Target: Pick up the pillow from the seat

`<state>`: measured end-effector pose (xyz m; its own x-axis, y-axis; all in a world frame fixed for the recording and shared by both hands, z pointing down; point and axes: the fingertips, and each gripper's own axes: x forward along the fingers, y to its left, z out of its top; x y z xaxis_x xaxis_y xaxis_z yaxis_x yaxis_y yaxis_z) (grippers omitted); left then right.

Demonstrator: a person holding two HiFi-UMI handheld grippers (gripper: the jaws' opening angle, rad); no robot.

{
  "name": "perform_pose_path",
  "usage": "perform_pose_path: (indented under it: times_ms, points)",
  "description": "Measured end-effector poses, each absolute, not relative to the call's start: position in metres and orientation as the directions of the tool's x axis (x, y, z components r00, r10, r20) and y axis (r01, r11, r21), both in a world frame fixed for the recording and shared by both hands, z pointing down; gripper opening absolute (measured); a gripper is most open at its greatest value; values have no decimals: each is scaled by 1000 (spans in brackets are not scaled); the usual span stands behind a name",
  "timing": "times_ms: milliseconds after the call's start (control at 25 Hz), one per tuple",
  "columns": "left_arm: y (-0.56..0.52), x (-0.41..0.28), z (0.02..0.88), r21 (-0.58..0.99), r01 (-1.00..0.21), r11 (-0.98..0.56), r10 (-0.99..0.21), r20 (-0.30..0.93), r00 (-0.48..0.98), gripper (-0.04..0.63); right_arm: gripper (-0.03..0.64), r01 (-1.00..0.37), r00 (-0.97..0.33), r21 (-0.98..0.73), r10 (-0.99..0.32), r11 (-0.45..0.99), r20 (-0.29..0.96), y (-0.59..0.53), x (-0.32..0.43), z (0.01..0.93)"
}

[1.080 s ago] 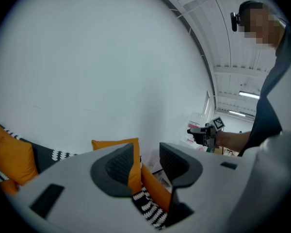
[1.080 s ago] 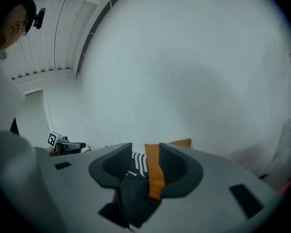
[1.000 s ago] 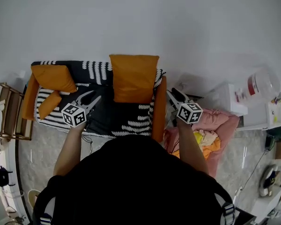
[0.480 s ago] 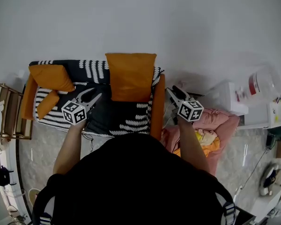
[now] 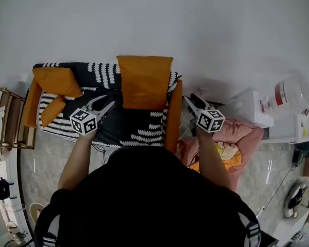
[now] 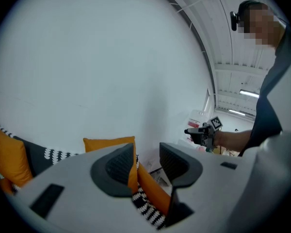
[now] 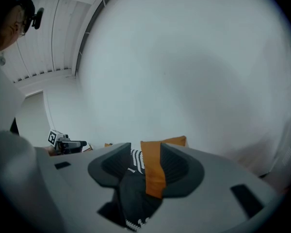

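A large orange pillow (image 5: 144, 81) stands upright against the back of the seat (image 5: 123, 125), which has a black cover with white marks. It also shows in the left gripper view as the pillow (image 6: 109, 144), and in the right gripper view as the pillow (image 7: 172, 141). My left gripper (image 5: 102, 105) hovers over the seat, just left of the pillow. Its jaws are slightly apart and empty (image 6: 146, 154). My right gripper (image 5: 191, 101) hangs outside the orange armrest (image 5: 173, 115), to the pillow's right. Its jaws are narrowly apart with nothing between them (image 7: 145, 152).
Two smaller orange cushions (image 5: 58, 81) (image 5: 52, 110) lie at the seat's left end. A wooden rack (image 5: 10, 125) stands left of the seat. A pink bundle of cloth (image 5: 237, 135), a white box (image 5: 255, 109) and a clear plastic jug (image 5: 288, 91) are on the right.
The left gripper has crept a little forward toward the pillow. The right gripper has barely shifted beside the armrest.
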<state>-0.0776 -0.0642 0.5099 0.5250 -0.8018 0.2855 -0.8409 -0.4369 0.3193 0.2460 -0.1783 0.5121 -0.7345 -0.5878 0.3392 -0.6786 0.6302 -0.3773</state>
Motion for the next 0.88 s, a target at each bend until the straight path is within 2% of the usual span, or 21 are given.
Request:
perform_pose_path:
  times_ms: [320,880]
  points:
    - [-52,-80,508,313,-845,-433,-792,316,523,173,193,-661,-750,-376,-570,649,335,-181,238,504]
    - [-70,-95,520,344,-831,-437,-778,319,541,173,195,-691,-722,-399,-587,603,365,-189,224,523]
